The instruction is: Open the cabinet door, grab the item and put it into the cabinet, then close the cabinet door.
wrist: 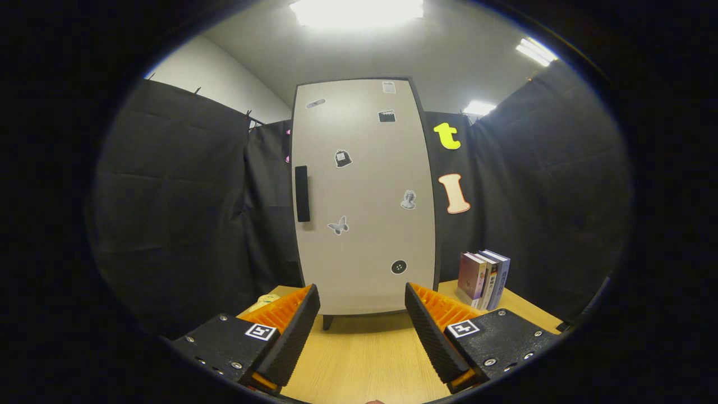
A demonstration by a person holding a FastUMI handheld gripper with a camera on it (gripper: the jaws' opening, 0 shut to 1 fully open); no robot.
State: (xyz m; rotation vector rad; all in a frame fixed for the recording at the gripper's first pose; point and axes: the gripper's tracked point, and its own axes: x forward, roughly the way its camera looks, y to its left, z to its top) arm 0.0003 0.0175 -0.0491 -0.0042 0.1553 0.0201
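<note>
Cabinet point(364, 196) stands upright on the far part of the tabletop point(364, 359), long axis vertical, its pale door point(370, 235) facing the gripper point(362, 320). Door is shut, flush in its dark frame. Dark bar handle point(302, 193) is mounted vertically near the door's left edge, about mid-height. Several small stickers are scattered over the door face; a round dark one point(399, 267) sits low on the right. One short cabinet leg point(326, 322) shows under the left corner, lifting the body just off the wood.

Gripper: fingers spread wide, nothing between them, touching nothing. Bare wood lies in the gap and runs ahead to the cabinet's foot. The cabinet's lower edge sits just beyond the fingertips, roughly centred on the gap.

A yellowish item point(265, 303) lies on the tabletop at near left, just behind the left finger and mostly hidden by it; shape and heading cannot be told. It is left of the cabinet's left bottom corner.

Books point(483, 279), a small row standing upright with spines toward the gripper, are at right, near the cabinet's right side but apart from it.

Open room: wood strip in front of the door is free. Left of the cabinet the tabletop edge comes soon, with black cloth wall point(185, 213) behind. Right edge of the tabletop lies past the books.
</note>
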